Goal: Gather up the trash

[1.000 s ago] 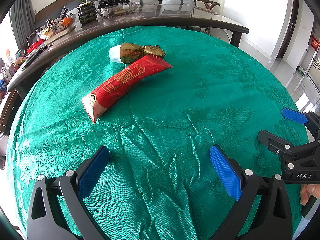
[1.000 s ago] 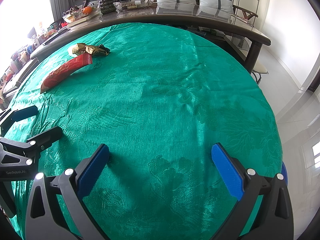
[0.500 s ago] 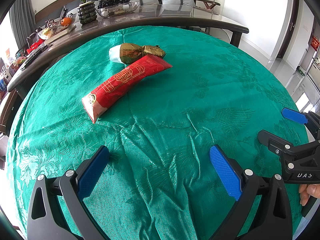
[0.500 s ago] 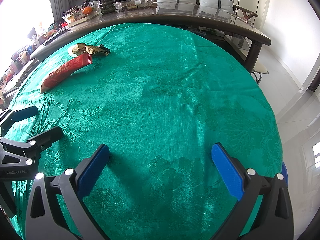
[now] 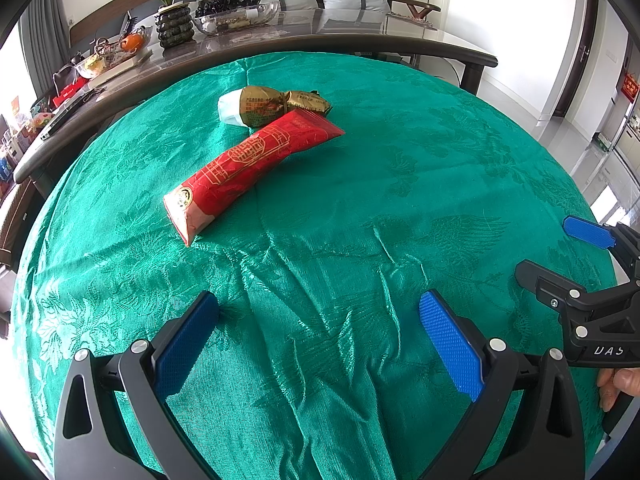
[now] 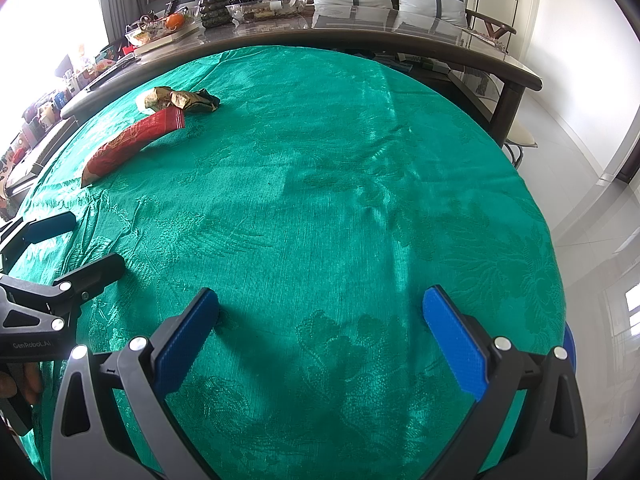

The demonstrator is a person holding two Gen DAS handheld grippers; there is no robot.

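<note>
Red foil wrapper with gold print is lying flat on our worktop's green cloth, its far end touching a crumpled gold wrapper just behind it. Both sit well ahead of our left tool and a bit to its left, nothing between its blue pads. From our right tool the trash is way off to the far left. Both tools are spread wide and gripping nothing, hovering low over the cloth near our edge.
</note>
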